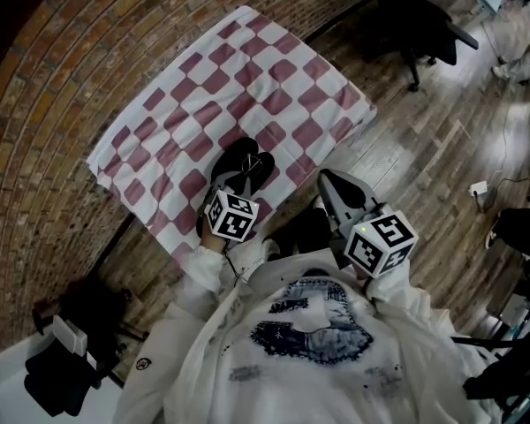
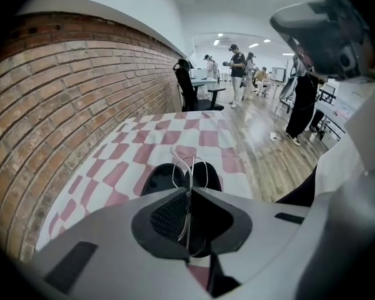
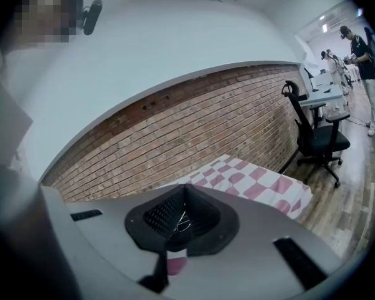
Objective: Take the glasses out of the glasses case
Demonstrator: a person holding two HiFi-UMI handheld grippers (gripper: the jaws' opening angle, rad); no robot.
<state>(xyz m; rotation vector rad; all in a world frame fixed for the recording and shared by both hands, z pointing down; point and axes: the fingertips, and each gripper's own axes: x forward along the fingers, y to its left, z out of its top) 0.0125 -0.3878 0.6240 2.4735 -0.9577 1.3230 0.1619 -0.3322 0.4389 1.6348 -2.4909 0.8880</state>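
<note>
So the glasses (image 2: 189, 167) are a thin wire-frame pair, and they're pinched edge-on right between the tips of the left gripper (image 2: 189, 190). The jaws are closed down on the wire, and part of the frame runs back into the dark hollow between the pads. The loop of the frame pokes out past the tips, over the glasses case (image 2: 155, 181). The case is black and lying open, with both halves showing behind the jaw tips. Honestly can't tell whether the frame is clear of the case or touching it, since the angle is too flat.

From the head view, the case (image 1: 238, 162) sits near the close edge of a red-and-white checkered cloth (image 1: 247, 69), with the left gripper (image 1: 246, 182) angled down onto it.

The right gripper (image 1: 329, 179) is off to the side, over the wooden floor (image 1: 424, 148) just past the cloth's edge and well apart from the case. In its own view the right gripper's (image 3: 184, 188) jaws are pressed together at the tips. There's a tiny glint of wire in the hollow behind them, but it's too small to say what it is.

The cloth is spread along a brick wall (image 1: 53, 104). A black office chair (image 1: 424, 29) stands further out on the floor, and a few people (image 2: 237, 74) are standing way down the room.
</note>
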